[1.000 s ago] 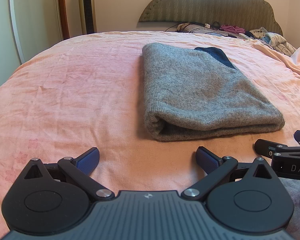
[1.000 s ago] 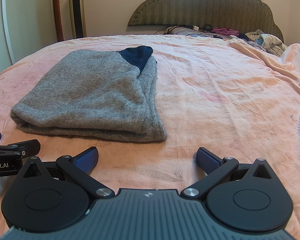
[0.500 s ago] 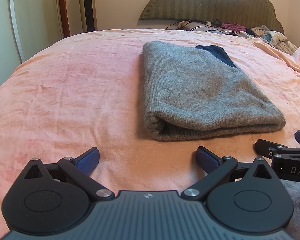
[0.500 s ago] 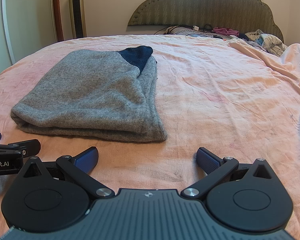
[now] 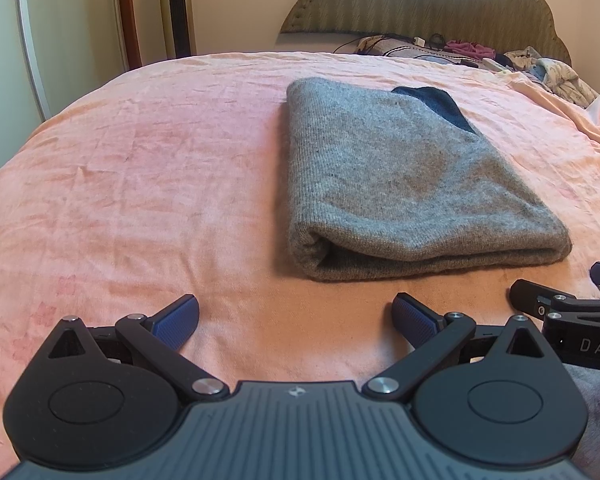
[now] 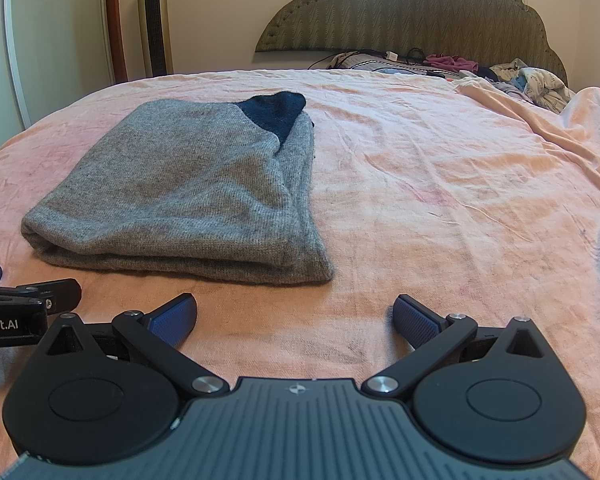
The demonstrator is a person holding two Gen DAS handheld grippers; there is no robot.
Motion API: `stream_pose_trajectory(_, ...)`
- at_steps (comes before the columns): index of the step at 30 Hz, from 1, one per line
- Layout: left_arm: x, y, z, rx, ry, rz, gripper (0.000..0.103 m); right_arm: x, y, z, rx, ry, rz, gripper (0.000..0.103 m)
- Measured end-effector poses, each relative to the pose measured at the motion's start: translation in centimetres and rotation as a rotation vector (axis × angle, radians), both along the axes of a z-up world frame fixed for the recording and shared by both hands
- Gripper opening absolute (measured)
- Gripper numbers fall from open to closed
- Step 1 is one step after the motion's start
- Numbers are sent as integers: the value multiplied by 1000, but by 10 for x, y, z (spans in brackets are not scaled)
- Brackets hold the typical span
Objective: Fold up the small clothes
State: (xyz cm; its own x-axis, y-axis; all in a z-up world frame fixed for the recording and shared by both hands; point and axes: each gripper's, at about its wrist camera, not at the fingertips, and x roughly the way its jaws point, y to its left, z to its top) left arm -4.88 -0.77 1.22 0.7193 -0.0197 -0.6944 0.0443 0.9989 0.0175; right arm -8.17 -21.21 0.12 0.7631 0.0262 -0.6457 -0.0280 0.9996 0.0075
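A grey knit garment [image 5: 404,184] with a dark blue part [image 5: 440,106] at its far end lies folded on the pink bedspread [image 5: 140,184]. It also shows in the right wrist view [image 6: 188,196], with the blue part [image 6: 276,114] at the back. My left gripper [image 5: 296,316] is open and empty, low over the bed just in front of the garment's near left corner. My right gripper [image 6: 296,316] is open and empty, in front of the garment's near right corner. Each gripper shows at the edge of the other's view.
A pile of loose clothes [image 6: 516,80] and cables lies at the head of the bed by the padded headboard [image 6: 412,12]. A tower fan [image 6: 154,20] stands beside the bed at the far left. Bunched bedspread [image 6: 572,128] rises at the right.
The left wrist view has tilted down very slightly. The garment and both grippers stay where they were, both open.
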Motion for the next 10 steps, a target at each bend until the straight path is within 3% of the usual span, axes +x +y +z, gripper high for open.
stream_pose_trajectory(10,-6,2,9,13,-56,-29,103,0,-6,4,28,3,12,103)
